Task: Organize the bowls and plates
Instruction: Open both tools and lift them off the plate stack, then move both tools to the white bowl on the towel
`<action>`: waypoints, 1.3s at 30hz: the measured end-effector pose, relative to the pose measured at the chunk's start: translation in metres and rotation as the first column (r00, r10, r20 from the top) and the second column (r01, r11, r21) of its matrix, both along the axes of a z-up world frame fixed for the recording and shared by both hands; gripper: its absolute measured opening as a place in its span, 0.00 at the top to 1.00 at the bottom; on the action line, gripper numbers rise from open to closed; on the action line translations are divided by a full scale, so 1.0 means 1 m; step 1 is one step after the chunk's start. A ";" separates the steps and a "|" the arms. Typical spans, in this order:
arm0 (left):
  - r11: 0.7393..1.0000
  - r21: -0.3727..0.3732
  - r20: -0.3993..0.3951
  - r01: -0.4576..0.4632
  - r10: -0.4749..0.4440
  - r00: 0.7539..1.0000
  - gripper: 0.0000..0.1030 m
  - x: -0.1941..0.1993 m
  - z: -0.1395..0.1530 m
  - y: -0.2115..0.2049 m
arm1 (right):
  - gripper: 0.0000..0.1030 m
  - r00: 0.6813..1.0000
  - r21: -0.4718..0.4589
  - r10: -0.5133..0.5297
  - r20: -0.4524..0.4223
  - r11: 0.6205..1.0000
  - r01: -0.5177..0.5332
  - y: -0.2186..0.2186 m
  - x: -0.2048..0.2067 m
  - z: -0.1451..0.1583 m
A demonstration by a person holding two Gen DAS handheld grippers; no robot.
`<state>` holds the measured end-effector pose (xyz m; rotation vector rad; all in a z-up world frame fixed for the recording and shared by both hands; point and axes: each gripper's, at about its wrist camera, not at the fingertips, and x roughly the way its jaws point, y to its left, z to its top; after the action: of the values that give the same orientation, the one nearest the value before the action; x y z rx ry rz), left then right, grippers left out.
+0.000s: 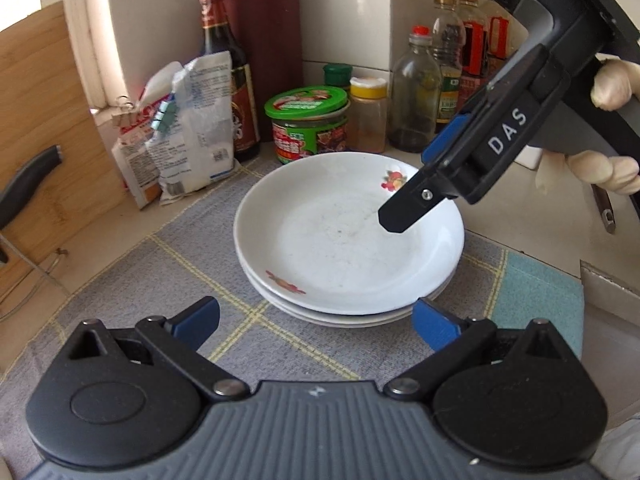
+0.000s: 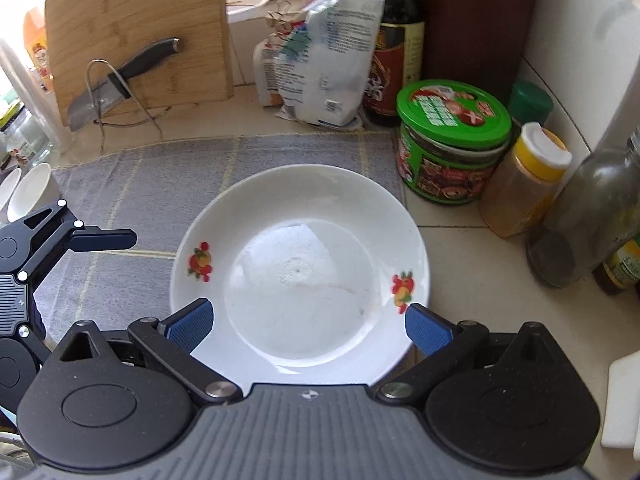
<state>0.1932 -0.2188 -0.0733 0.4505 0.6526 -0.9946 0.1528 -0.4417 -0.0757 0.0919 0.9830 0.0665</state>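
Note:
A stack of white plates (image 1: 344,240) with fruit decals sits on a grey checked mat (image 1: 160,280). My left gripper (image 1: 318,322) is open just in front of the stack's near rim, its blue pads (image 1: 200,316) holding nothing. My right gripper (image 1: 416,184) reaches in from the upper right, held by a gloved hand (image 1: 612,84), its black fingertip over the top plate's right side. In the right wrist view that gripper (image 2: 310,328) is open above the top plate (image 2: 300,264), not touching it. A black finger (image 2: 104,240) of my left gripper shows at the left.
Behind the plates stand a green-lidded jar (image 1: 308,124), a yellow spice jar (image 1: 368,116), glass bottles (image 1: 416,92), a soy sauce bottle (image 1: 224,72), white bags (image 1: 188,128) and a knife block (image 1: 264,32). A cutting board with a knife (image 2: 120,76) leans left; white bowls (image 2: 32,192) stand beside.

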 end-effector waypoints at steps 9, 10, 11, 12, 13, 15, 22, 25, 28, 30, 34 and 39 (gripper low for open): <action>0.979 -0.031 -0.028 -0.201 0.201 0.979 0.01 -0.002 0.014 0.046 | 0.00 0.975 -0.112 0.132 0.177 0.987 -0.113 0.055 0.005 0.026; 0.973 -0.034 -0.030 -0.226 0.225 0.974 0.01 -0.003 0.016 0.053 | 0.00 0.970 -0.107 0.152 0.189 0.985 -0.133 0.062 0.008 0.027; 0.966 -0.035 -0.026 -0.255 0.254 0.967 0.01 -0.005 0.017 0.059 | 0.00 0.964 -0.101 0.176 0.199 0.982 -0.159 0.069 0.011 0.028; 0.959 -0.032 -0.023 -0.280 0.279 0.960 0.01 -0.008 0.017 0.065 | 0.00 0.957 -0.097 0.206 0.205 0.977 -0.190 0.078 0.015 0.028; 0.952 -0.028 -0.024 -0.304 0.304 0.952 0.01 -0.010 0.018 0.072 | 0.00 0.950 -0.094 0.234 0.205 0.971 -0.219 0.086 0.019 0.028; 0.937 -0.023 -0.024 -0.350 0.349 0.937 0.01 -0.016 0.018 0.084 | 0.00 0.934 -0.086 0.295 0.203 0.955 -0.283 0.103 0.026 0.025; 0.839 0.039 -0.050 -0.543 0.544 0.837 0.01 -0.046 0.010 0.137 | 0.00 0.860 -0.052 0.480 0.170 0.876 -0.479 0.158 0.047 0.012; 0.791 0.069 -0.059 -0.608 0.611 0.789 0.01 -0.060 0.003 0.164 | 0.00 0.838 -0.054 0.522 0.159 0.852 -0.521 0.185 0.050 0.008; 0.747 0.087 -0.073 -0.659 0.664 0.744 0.01 -0.068 -0.005 0.193 | 0.00 0.808 -0.060 0.568 0.157 0.822 -0.567 0.211 0.048 0.007; 0.722 0.096 -0.080 -0.685 0.692 0.718 0.01 -0.072 -0.010 0.214 | 0.00 0.796 -0.070 0.588 0.147 0.808 -0.584 0.229 0.047 0.005; 0.703 0.101 -0.089 -0.704 0.711 0.697 0.01 -0.080 -0.019 0.254 | 0.00 0.786 -0.052 0.608 0.110 0.793 -0.607 0.264 0.046 -0.004; 0.717 0.076 -0.128 -0.693 0.696 0.706 0.01 -0.077 -0.027 0.296 | 0.00 0.776 -0.052 0.627 0.062 0.779 -0.625 0.307 0.039 -0.014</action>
<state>0.1158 0.0773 -0.1005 0.1124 0.8819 -0.2880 0.1916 -0.1345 -0.0900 -0.2734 0.9022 0.6716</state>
